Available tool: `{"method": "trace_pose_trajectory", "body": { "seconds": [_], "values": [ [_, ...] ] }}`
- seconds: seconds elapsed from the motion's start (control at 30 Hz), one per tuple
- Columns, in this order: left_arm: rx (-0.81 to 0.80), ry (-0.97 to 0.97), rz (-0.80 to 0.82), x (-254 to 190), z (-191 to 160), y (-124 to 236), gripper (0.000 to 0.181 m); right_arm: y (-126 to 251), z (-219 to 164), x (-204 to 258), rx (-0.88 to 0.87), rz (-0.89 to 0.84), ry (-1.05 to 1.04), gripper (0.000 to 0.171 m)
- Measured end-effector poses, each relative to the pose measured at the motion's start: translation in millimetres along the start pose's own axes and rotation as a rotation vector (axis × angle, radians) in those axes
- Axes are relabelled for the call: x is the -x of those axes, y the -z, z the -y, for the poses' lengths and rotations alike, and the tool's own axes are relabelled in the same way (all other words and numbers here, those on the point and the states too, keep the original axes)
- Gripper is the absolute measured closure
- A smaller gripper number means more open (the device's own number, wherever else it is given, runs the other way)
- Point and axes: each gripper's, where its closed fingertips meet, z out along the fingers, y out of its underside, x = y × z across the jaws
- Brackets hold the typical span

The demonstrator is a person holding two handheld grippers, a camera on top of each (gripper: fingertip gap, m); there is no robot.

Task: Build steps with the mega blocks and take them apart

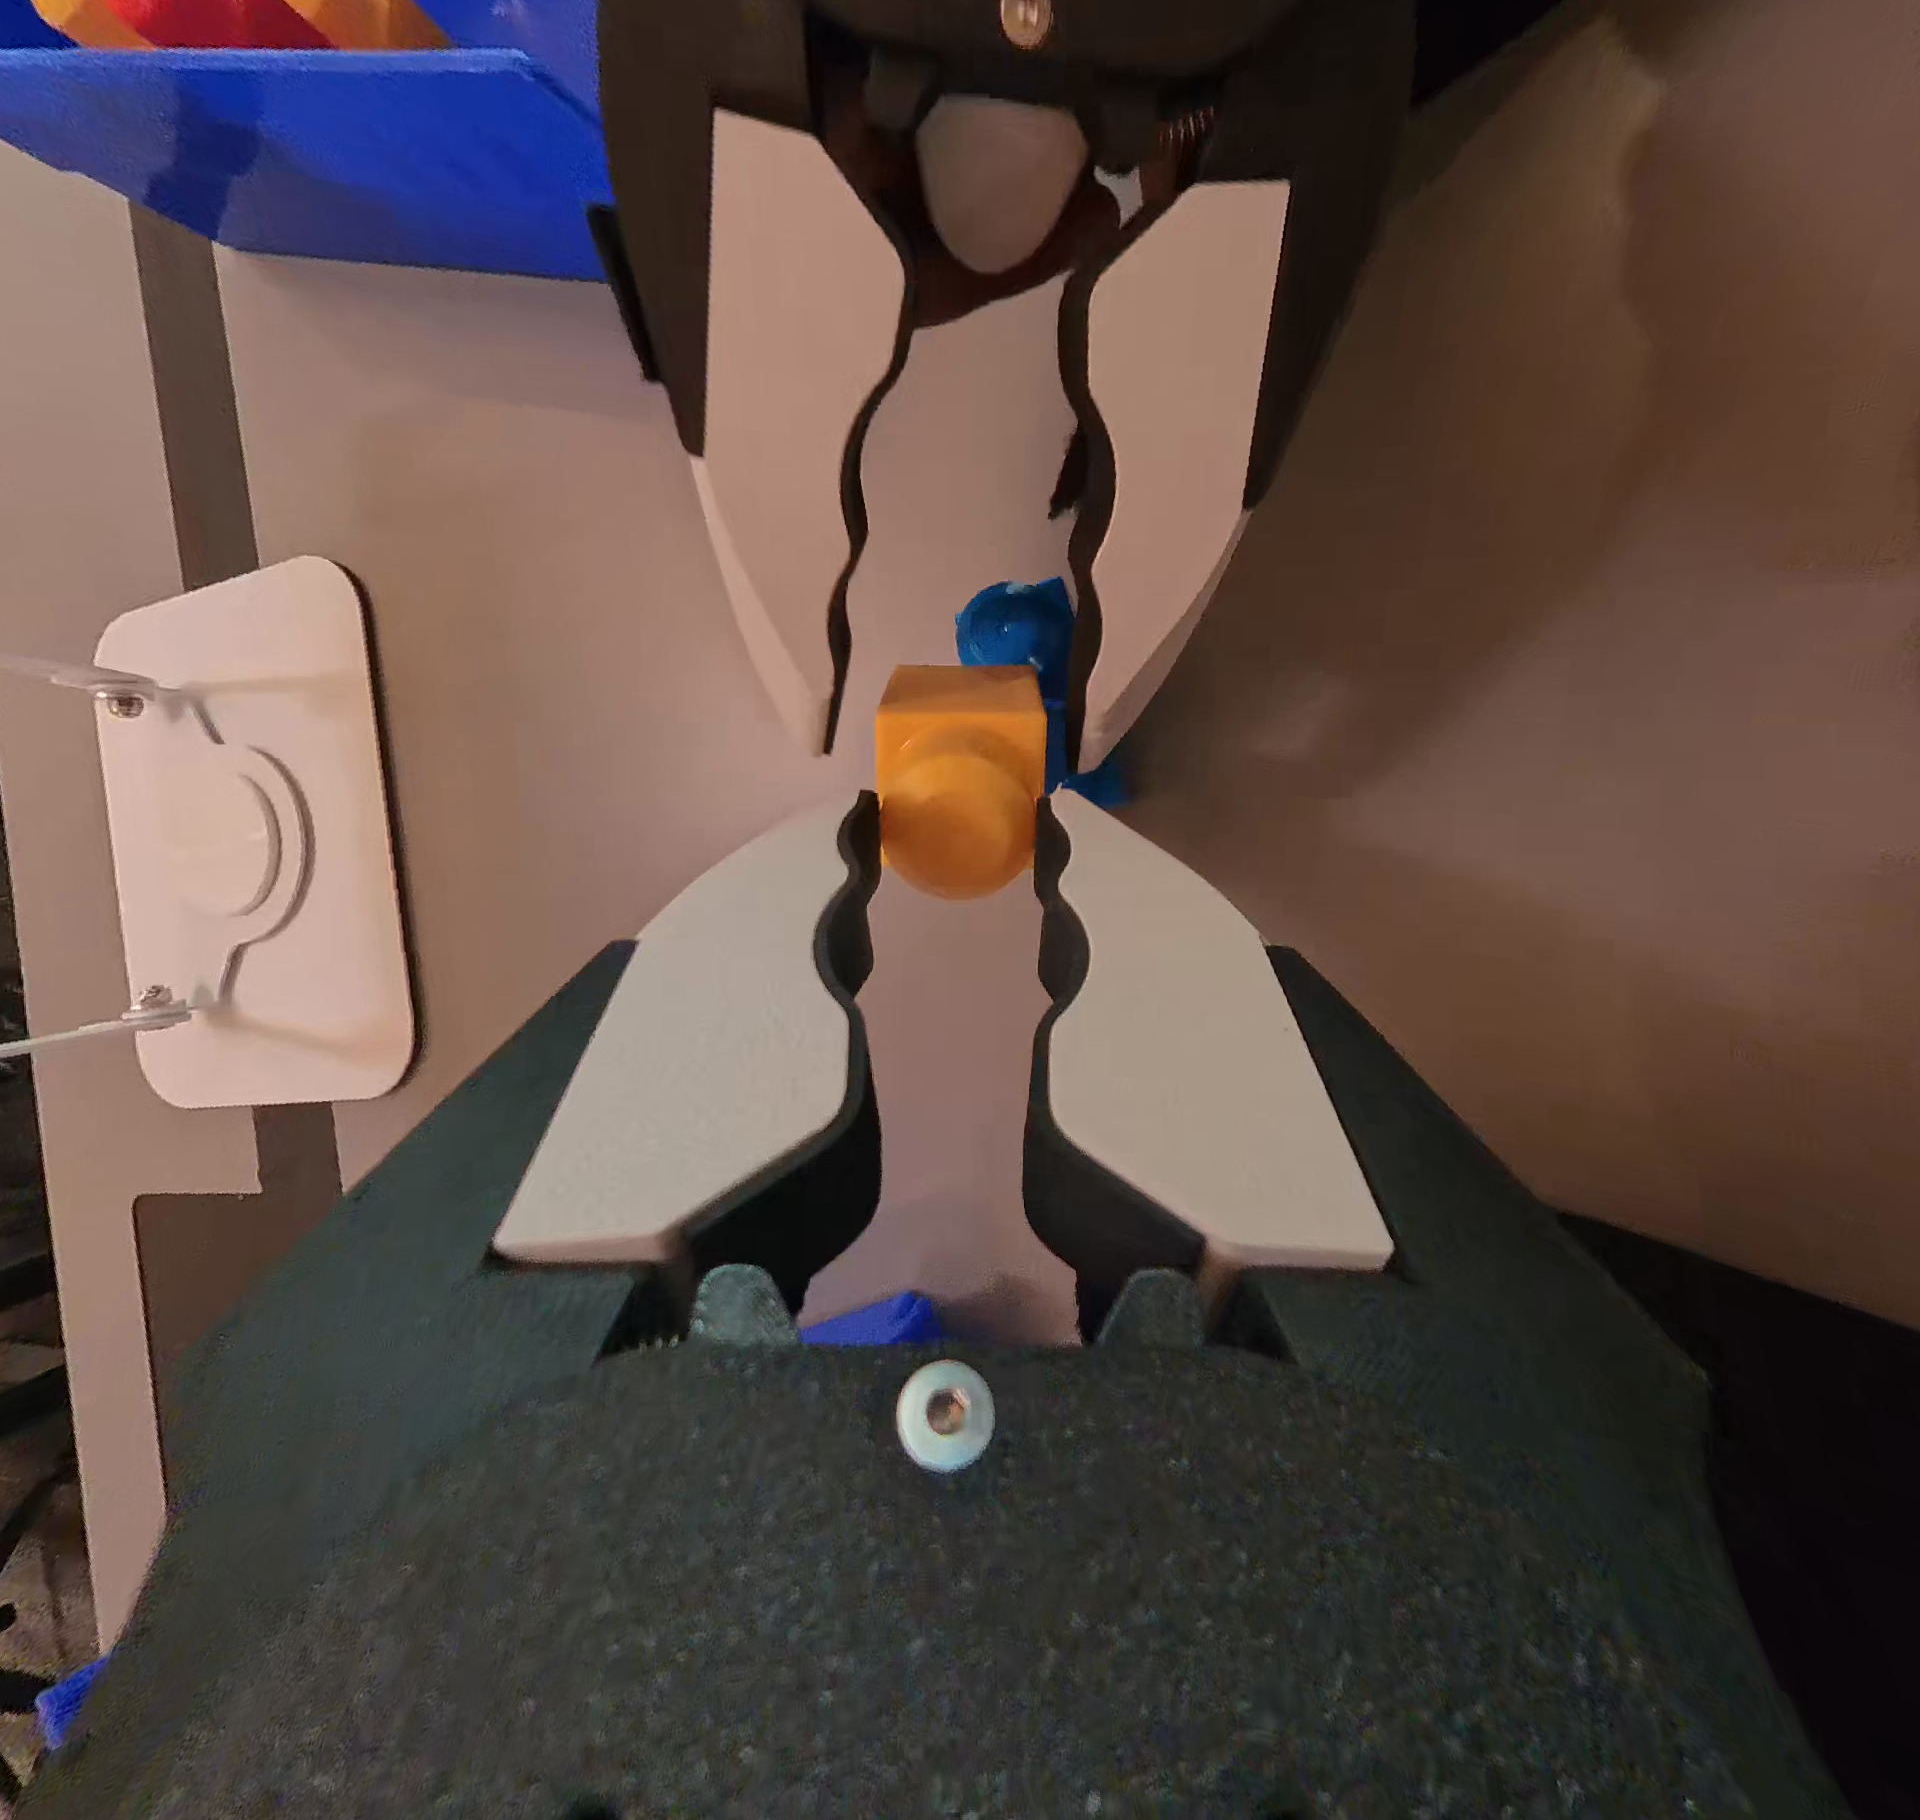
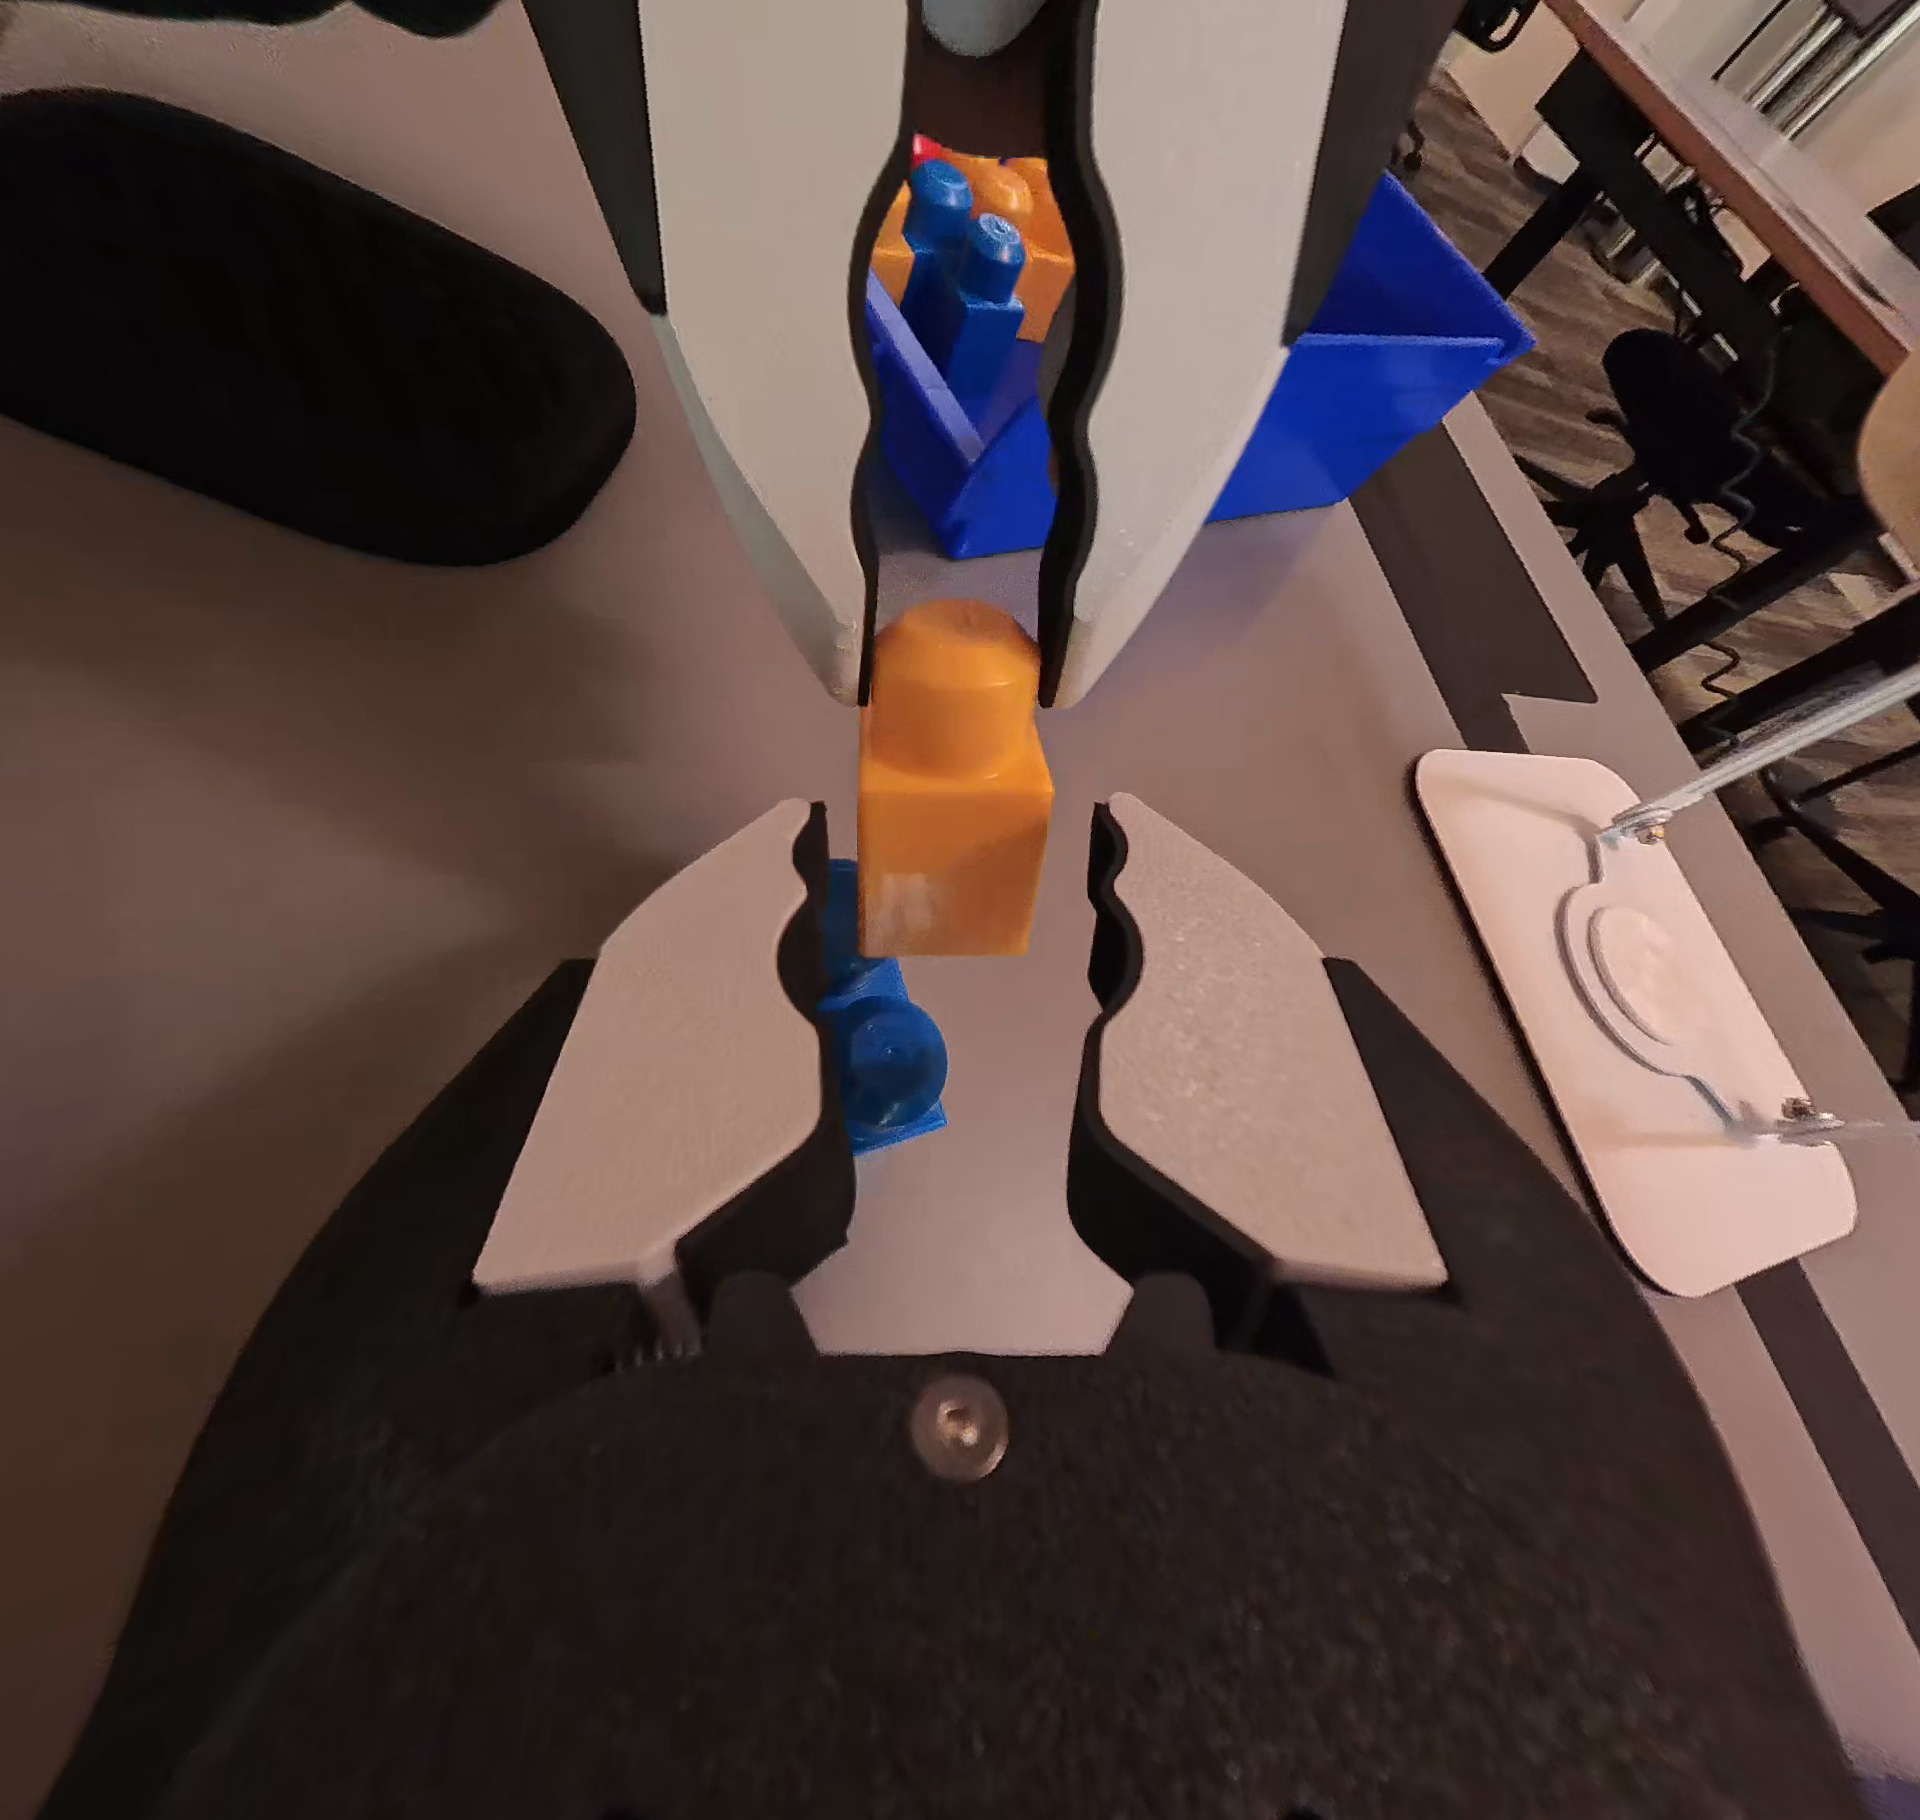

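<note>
An orange one-stud block (image 2: 951, 856) is held over the grey table (image 2: 312, 835). My left gripper (image 1: 954, 814) is shut on its round stud (image 1: 951, 835). In the right wrist view it reaches in from the top (image 2: 954, 695). My right gripper (image 2: 956, 814) is open, with a finger on each side of the orange block's body and a small gap on both sides. A blue block (image 2: 883, 1053) lies against its left finger, beside the orange block. I cannot tell if the two are joined. In the left wrist view the blue block (image 1: 1013, 627) shows behind the orange one, between the right gripper's fingers (image 1: 956, 736).
A blue bin (image 2: 1351, 399) with several orange, blue and red blocks (image 2: 966, 253) stands behind; it also shows in the left wrist view (image 1: 312, 139). A white plate with a wire clip (image 2: 1642, 1022) lies near the table edge. A black padded object (image 2: 260, 336) lies at the left. Both grippers' tips are close together, under 4 cm apart.
</note>
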Motion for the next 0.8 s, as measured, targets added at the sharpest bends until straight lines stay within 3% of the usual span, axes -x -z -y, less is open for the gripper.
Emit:
{"method": "trace_pose_trajectory", "body": {
  "seconds": [0.1,0.23,0.43,0.57,0.8],
  "values": [
    [-0.032,0.006,0.010,1.3,5.7,1.3,0.153,-0.1,-1.6,-1.1,0.001,-0.007,0.002,0.135],
    [-0.123,0.030,0.040,5.7,14.7,8.9,0.153,7.2,6.7,-6.5,-0.067,-0.012,-0.020,0.136],
    [-0.455,0.200,0.119,26.2,36.3,35.6,0.131,40.9,42.0,-22.8,-0.396,0.059,-0.221,0.136],
    [-0.649,0.332,0.050,23.7,45.0,37.2,0.136,65.1,60.6,-31.5,-0.610,0.128,-0.343,0.136],
    [-0.778,0.396,-0.051,9.2,60.9,17.6,0.140,71.4,61.6,-31.2,-0.657,0.180,-0.368,0.136]
  ]
}}
